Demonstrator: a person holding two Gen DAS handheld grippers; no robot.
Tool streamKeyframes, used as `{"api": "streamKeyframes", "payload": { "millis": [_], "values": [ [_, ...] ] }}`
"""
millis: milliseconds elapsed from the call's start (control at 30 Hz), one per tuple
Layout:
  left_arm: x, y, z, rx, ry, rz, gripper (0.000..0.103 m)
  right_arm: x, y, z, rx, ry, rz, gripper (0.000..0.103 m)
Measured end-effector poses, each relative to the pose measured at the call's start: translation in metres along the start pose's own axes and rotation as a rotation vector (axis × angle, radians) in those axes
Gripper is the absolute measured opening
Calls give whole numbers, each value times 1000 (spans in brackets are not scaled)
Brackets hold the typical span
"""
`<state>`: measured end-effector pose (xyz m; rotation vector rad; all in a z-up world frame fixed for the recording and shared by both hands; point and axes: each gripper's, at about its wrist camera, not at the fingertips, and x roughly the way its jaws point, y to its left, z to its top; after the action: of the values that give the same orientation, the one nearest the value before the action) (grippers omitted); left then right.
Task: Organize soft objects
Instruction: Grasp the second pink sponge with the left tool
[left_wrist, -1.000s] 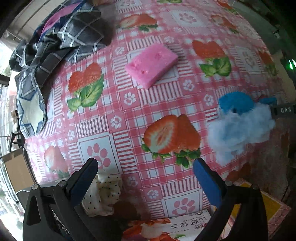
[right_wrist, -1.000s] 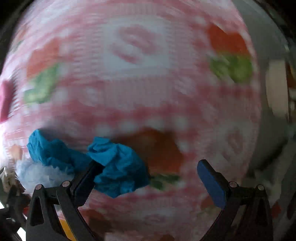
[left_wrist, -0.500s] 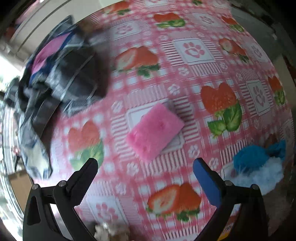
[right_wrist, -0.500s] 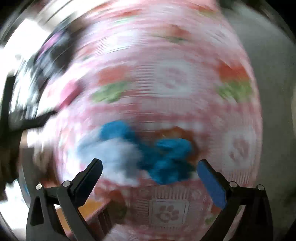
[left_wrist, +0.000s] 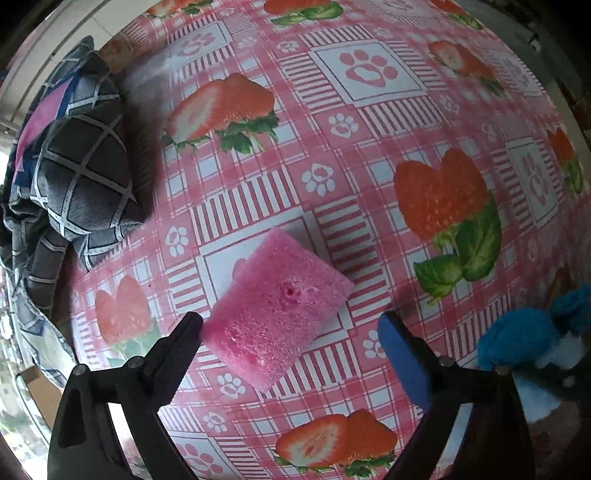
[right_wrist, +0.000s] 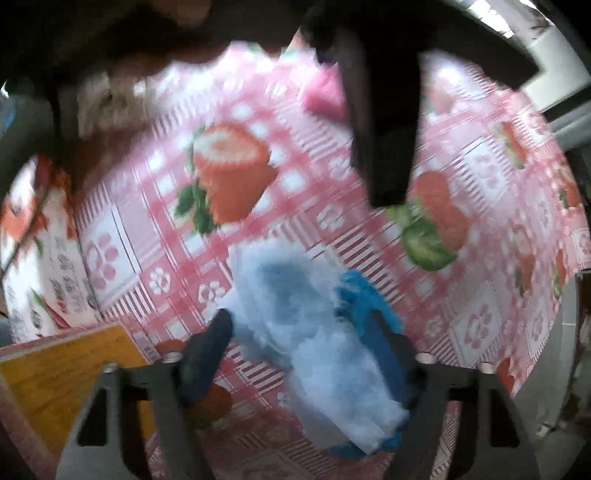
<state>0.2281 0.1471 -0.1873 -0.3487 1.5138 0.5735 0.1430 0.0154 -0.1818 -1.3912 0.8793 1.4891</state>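
Note:
A pink sponge (left_wrist: 280, 306) lies flat on the strawberry tablecloth (left_wrist: 369, 155). My left gripper (left_wrist: 290, 328) points down over it; its jaws are closing, still wide, with the sponge between them and the pads not pressing it. In the blurred right wrist view, a pale blue fluffy wad (right_wrist: 303, 332) with a blue cloth (right_wrist: 365, 295) clinging to it fills my right gripper (right_wrist: 299, 332). Those jaws are closing, and both fingers lie against the wad. The same wad (left_wrist: 535, 369) shows at the right edge of the left wrist view. The sponge (right_wrist: 321, 96) appears again, half hidden behind the dark left gripper.
A dark checked cloth (left_wrist: 81, 166) is heaped at the table's left edge. In the right wrist view a printed carton (right_wrist: 44, 258) and a yellow box (right_wrist: 55, 387) stand at the left, and a pale dotted cloth (right_wrist: 107, 99) lies beyond them.
My left gripper travelled across the table until the pink sponge came between its fingers. My right gripper rolled round over the fluffy wad, and its jaws narrowed on it.

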Motion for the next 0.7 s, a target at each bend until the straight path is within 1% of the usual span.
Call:
{"api": "streamKeyframes", "payload": {
  "millis": [33, 67, 100, 133, 167, 200, 233, 300, 333, 367, 433, 533, 600, 633, 700],
  "values": [
    [0, 1, 2, -6, 8, -12, 94, 6, 2, 0, -3, 28, -5, 61],
    [1, 2, 4, -11, 17, -28, 92, 10, 4, -1, -3, 42, -9, 57],
    [-1, 4, -1, -15, 19, -45, 86, 11, 5, -2, -1, 47, -10, 49],
    [0, 7, -2, -22, 22, -87, 73, 10, 6, -3, 2, 45, -5, 39],
    [0, 9, -4, -28, 21, -112, 66, 9, 7, -4, 3, 44, -4, 36],
    [-3, 9, -3, -27, 13, -109, 55, 6, 8, -6, 7, 40, -5, 35],
    [-5, 8, -3, -19, 14, -101, 55, 1, 8, -9, 25, 30, -2, 33],
    [-15, 5, -10, -25, 6, -106, 55, -12, 1, -14, 115, 6, 36, 33],
    [-23, 6, -11, -36, -16, -113, 55, -24, -6, -21, 190, -19, 69, 33],
    [-27, 9, -20, -43, -30, -119, 55, -31, -15, -23, 254, -43, 105, 33],
    [-43, 13, -27, -64, -67, -135, 55, -46, -42, -29, 408, -103, 194, 33],
    [-63, 21, -40, -78, -107, -132, 55, -65, -70, -46, 594, -169, 287, 33],
    [-76, 21, -50, -85, -133, -145, 55, -75, -85, -59, 703, -209, 345, 33],
    [-81, 22, -53, -87, -141, -147, 55, -81, -92, -67, 765, -233, 387, 33],
    [-80, 27, -71, -89, -157, -147, 55, -88, -102, -76, 833, -259, 420, 33]
  ]
}}
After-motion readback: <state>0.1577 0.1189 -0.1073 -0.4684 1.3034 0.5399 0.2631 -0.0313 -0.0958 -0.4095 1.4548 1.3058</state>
